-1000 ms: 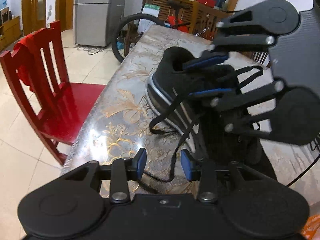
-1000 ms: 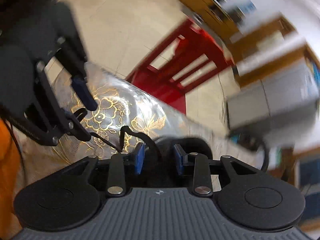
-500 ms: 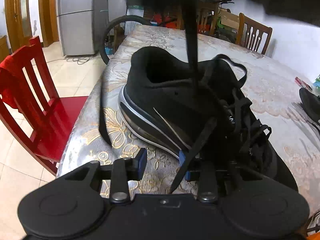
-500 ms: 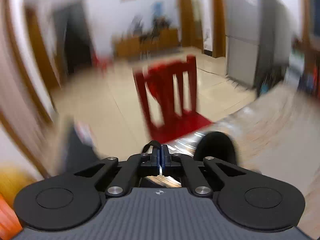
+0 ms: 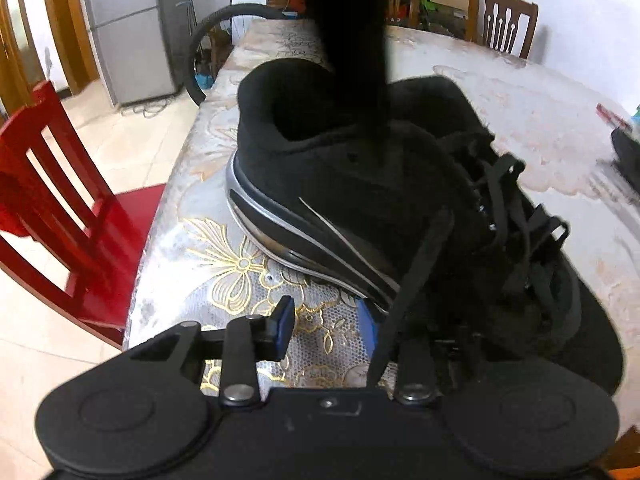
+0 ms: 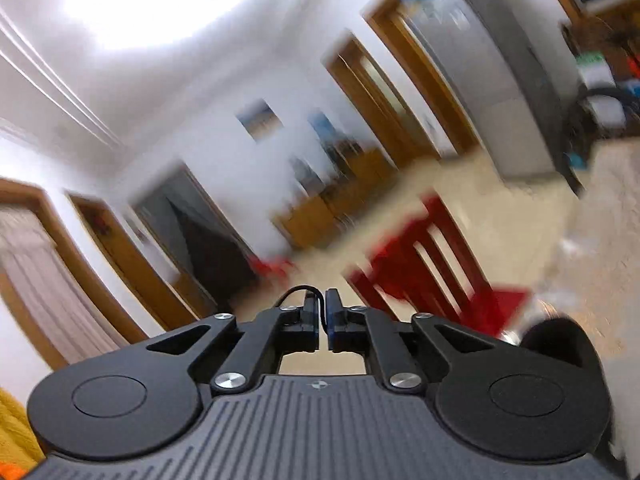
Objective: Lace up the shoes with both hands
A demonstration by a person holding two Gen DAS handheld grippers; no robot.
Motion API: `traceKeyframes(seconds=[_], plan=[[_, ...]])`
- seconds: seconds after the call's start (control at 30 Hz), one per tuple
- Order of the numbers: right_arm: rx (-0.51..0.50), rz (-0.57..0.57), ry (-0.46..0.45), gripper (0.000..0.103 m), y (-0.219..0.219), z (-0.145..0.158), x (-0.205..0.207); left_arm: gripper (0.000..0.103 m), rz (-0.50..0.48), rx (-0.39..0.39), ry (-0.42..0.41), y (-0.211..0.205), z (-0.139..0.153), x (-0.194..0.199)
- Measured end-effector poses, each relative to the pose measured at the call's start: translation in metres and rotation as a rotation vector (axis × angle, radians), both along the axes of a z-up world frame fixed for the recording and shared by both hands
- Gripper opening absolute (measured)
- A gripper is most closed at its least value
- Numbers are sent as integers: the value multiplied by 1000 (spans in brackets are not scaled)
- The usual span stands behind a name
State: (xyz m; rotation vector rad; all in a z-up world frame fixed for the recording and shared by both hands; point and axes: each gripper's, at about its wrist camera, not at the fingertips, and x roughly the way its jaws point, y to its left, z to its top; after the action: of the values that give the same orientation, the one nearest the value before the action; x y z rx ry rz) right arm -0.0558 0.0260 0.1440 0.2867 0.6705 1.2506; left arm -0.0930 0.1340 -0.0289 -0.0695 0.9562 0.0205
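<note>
A black shoe (image 5: pixel 360 184) with silver side stripes lies on the patterned table (image 5: pixel 208 248), its laces loose over the tongue. My left gripper (image 5: pixel 326 322) hovers low beside the shoe's sole, open, nothing between its pads. One flat black lace (image 5: pixel 416 276) runs from the eyelets down across its right finger. A blurred dark strip (image 5: pixel 352 40) rises from the shoe's collar to the top edge. My right gripper (image 6: pixel 322 312) is raised and points out into the room. Its jaws are opening, with only a narrow gap, and a thin black lace end (image 6: pixel 304 290) still sits between the pads. The shoe's heel (image 6: pixel 560 348) shows at lower right.
A red wooden chair (image 5: pixel 52 208) stands at the table's left edge over a tiled floor. A bicycle wheel (image 5: pixel 208 36) and a grey fridge (image 5: pixel 128 28) are behind the table's far end. Wooden chairs (image 5: pixel 500 20) line the far side. A dark object (image 5: pixel 626 152) lies at the right.
The right gripper shut on a lace end, rolled and rose, its view swinging from table to room; a narrow gap now shows between its pads. The left gripper moved in closer beside the shoe.
</note>
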Motion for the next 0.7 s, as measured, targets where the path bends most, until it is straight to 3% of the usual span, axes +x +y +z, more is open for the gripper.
traceKeyframes(seconds=[0.03, 0.07, 0.1, 0.27, 0.4, 0.5, 0.7], plan=[[-44, -46, -36, 27, 2, 0, -4, 33, 6, -7, -5, 3, 3, -3], [-88, -93, -73, 46, 5, 0, -7, 33, 13, -5, -11, 7, 7, -7], [-107, -119, -106, 53, 4, 0, -10, 33, 22, 0, -16, 11, 9, -11], [-204, -182, -214, 62, -8, -19, -23, 34, 46, -10, -12, 28, 22, -37], [-307, -257, -269, 62, -33, -33, -35, 36, 59, -20, -15, 29, 31, -64], [-360, -299, -242, 62, -50, -52, -34, 36, 56, -51, -14, 31, 35, -83], [-455, -261, -157, 62, -58, -70, -59, 37, 23, -69, -25, 29, 32, -109]])
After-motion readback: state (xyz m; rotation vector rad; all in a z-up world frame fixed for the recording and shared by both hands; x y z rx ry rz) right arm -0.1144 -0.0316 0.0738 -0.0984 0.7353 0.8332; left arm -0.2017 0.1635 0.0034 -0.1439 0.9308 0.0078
